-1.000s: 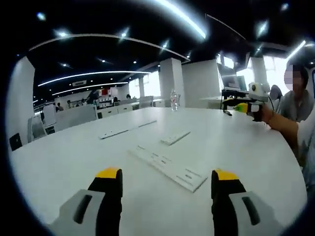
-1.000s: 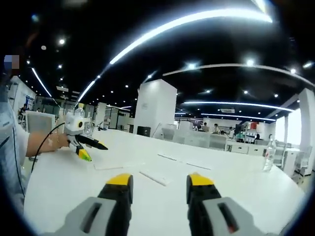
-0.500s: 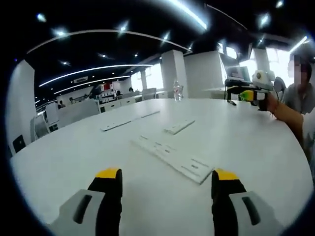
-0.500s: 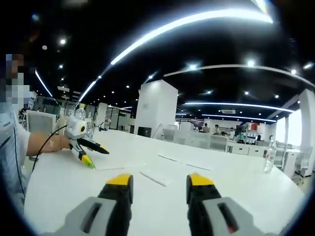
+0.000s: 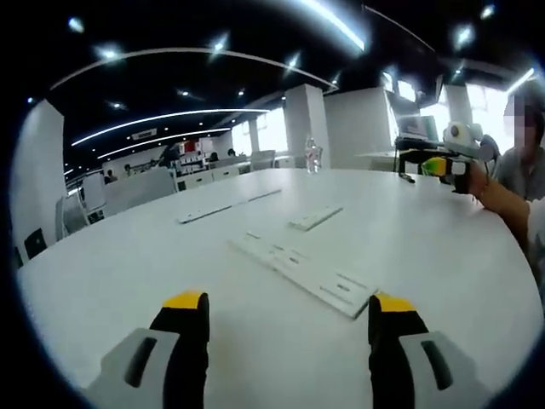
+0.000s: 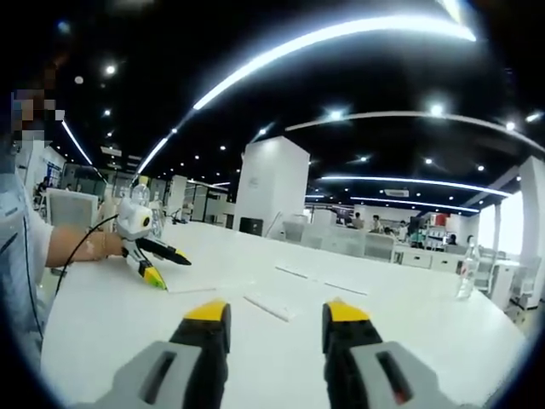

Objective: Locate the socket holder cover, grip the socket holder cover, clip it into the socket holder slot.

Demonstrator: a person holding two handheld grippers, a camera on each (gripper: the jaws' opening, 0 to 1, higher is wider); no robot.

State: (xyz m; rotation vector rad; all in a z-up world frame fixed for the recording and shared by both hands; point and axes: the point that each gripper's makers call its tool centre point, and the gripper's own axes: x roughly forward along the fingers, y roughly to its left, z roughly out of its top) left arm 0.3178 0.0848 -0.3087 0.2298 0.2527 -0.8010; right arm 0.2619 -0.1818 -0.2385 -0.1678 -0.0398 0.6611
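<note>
In the left gripper view a long white socket holder (image 5: 302,273) lies flat on the white table (image 5: 119,273), just beyond my open left gripper (image 5: 289,303). A shorter white cover piece (image 5: 315,218) lies farther back, with a thin white strip (image 5: 226,206) to its left. My right gripper (image 5: 450,160) hovers over the table's right side, held by a hand. In the right gripper view my right gripper (image 6: 276,312) stands open with nothing between its jaws. A white piece (image 6: 269,308) lies ahead of it. The left gripper (image 6: 150,254) hangs open at the left, above a flat white piece (image 6: 192,290).
A clear bottle (image 5: 313,156) stands at the table's far edge, seen also as the bottle (image 6: 467,268) at the right. Two thin strips (image 6: 291,273) lie farther back. A person sits at the table's side (image 5: 519,183). Desks and pillars lie beyond.
Both views have shifted slightly with the hands. The left gripper has dipped a little toward the table. The parts on the table have not moved and both grippers stay open.
</note>
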